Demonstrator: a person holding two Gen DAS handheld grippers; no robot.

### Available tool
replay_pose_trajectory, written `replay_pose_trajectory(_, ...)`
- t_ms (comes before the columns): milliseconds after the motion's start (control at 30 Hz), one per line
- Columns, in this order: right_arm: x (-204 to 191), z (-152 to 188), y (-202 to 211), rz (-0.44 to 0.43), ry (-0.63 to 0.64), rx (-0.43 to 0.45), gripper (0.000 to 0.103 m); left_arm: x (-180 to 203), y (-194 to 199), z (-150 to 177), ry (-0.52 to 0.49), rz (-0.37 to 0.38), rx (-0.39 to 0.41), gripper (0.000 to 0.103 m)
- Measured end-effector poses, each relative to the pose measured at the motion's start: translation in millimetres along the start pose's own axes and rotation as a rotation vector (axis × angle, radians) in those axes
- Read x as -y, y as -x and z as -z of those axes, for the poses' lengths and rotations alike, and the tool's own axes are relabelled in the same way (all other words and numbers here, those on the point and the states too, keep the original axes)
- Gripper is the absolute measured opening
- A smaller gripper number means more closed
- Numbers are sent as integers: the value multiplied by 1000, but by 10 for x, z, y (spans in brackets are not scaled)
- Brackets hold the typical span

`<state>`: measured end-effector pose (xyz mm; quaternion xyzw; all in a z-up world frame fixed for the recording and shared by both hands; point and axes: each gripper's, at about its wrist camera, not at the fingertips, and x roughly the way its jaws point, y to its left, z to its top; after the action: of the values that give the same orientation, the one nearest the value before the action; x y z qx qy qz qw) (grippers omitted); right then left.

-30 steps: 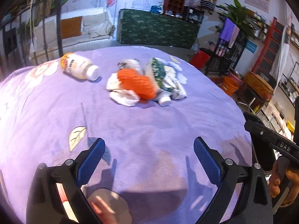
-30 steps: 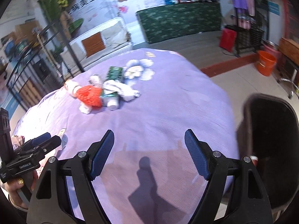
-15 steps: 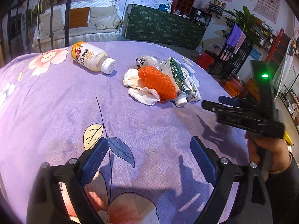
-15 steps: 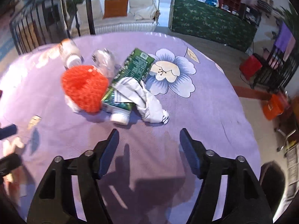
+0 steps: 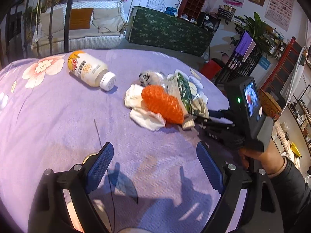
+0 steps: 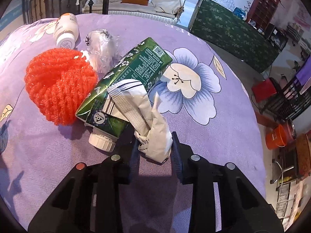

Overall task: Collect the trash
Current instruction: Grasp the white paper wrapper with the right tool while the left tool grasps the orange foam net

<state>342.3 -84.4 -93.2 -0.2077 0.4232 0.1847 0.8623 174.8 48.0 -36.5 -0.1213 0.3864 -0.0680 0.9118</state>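
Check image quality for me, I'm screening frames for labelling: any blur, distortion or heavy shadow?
Left wrist view: sharp, fisheye bends the purple cloth, left gripper casts soft shadows. Right wrist view: sharp, white wrapper well lit, dark vignette in the corners.

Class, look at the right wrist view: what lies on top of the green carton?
A crumpled white wrapper drapes over the green carton, its near end between the right gripper pads. The carton face beneath is covered.
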Motion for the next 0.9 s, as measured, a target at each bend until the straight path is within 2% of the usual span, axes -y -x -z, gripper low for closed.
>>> replay_pose_trajectory(267,82,121,313,4,-67,43,31,78,-240,-228,-11,2,8,82)
replay_pose_trajectory(433,112,253,525,-6,-118,56,31,83,-377,-390,-6,-24,17,79)
replay_pose_trajectory(600,122,365,675,-24,-160,67,31,44,-566,-553,31,-22,1,76)
replay_pose_trajectory(700,147,440,722,-28,-190,62,31,47,-676,-613,41,-26,-13,70)
replay_pose_trajectory(800,195,539,771,-33,-229,56,31,52,-765,-642,49,-19,-25,58)
replay_pose_trajectory(900,254,624,827,-41,-269,63,31,27,-848,-634,67,-22,-52,34)
